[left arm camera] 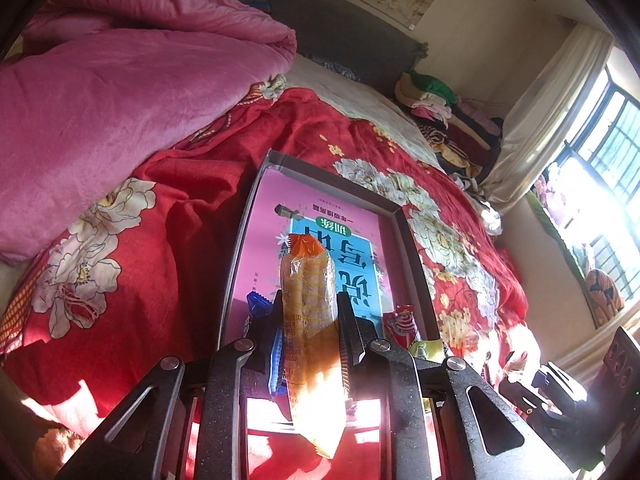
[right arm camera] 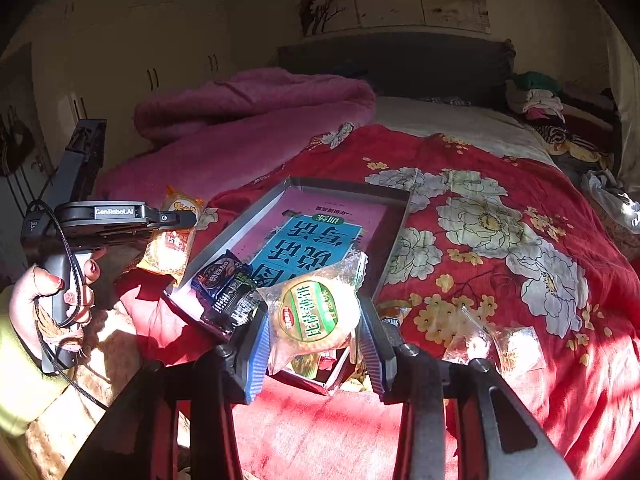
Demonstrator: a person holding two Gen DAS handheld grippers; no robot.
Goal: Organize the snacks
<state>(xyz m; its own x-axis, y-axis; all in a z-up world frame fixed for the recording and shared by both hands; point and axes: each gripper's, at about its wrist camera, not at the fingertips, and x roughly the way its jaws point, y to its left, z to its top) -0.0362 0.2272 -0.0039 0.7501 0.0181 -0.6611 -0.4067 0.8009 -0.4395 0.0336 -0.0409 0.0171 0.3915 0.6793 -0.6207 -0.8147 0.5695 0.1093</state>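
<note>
A shallow grey box (left arm camera: 412, 240) with a pink and blue printed bottom lies on the red flowered bedspread. My left gripper (left arm camera: 308, 300) is shut on an orange snack packet (left arm camera: 308, 280), held upright above the box's near end. The right wrist view shows my right gripper (right arm camera: 316, 312) shut on a round cake in a clear green-labelled wrapper (right arm camera: 316, 312), over the near corner of the box (right arm camera: 396, 216). A dark blue snack packet (right arm camera: 224, 280) lies in that box's near left part. The left gripper (right arm camera: 176, 216) and its orange packet (right arm camera: 168, 248) hang left of the box.
A pink quilt (left arm camera: 120, 80) is heaped at the left of the bed. Folded clothes (left arm camera: 452, 120) are stacked by the headboard. Clear wrapped snacks (right arm camera: 492, 344) lie on the bedspread right of the box. A red packet (left arm camera: 400, 324) and a blue packet (left arm camera: 256, 304) sit at the box's near end. A window (left arm camera: 600, 184) is on the right.
</note>
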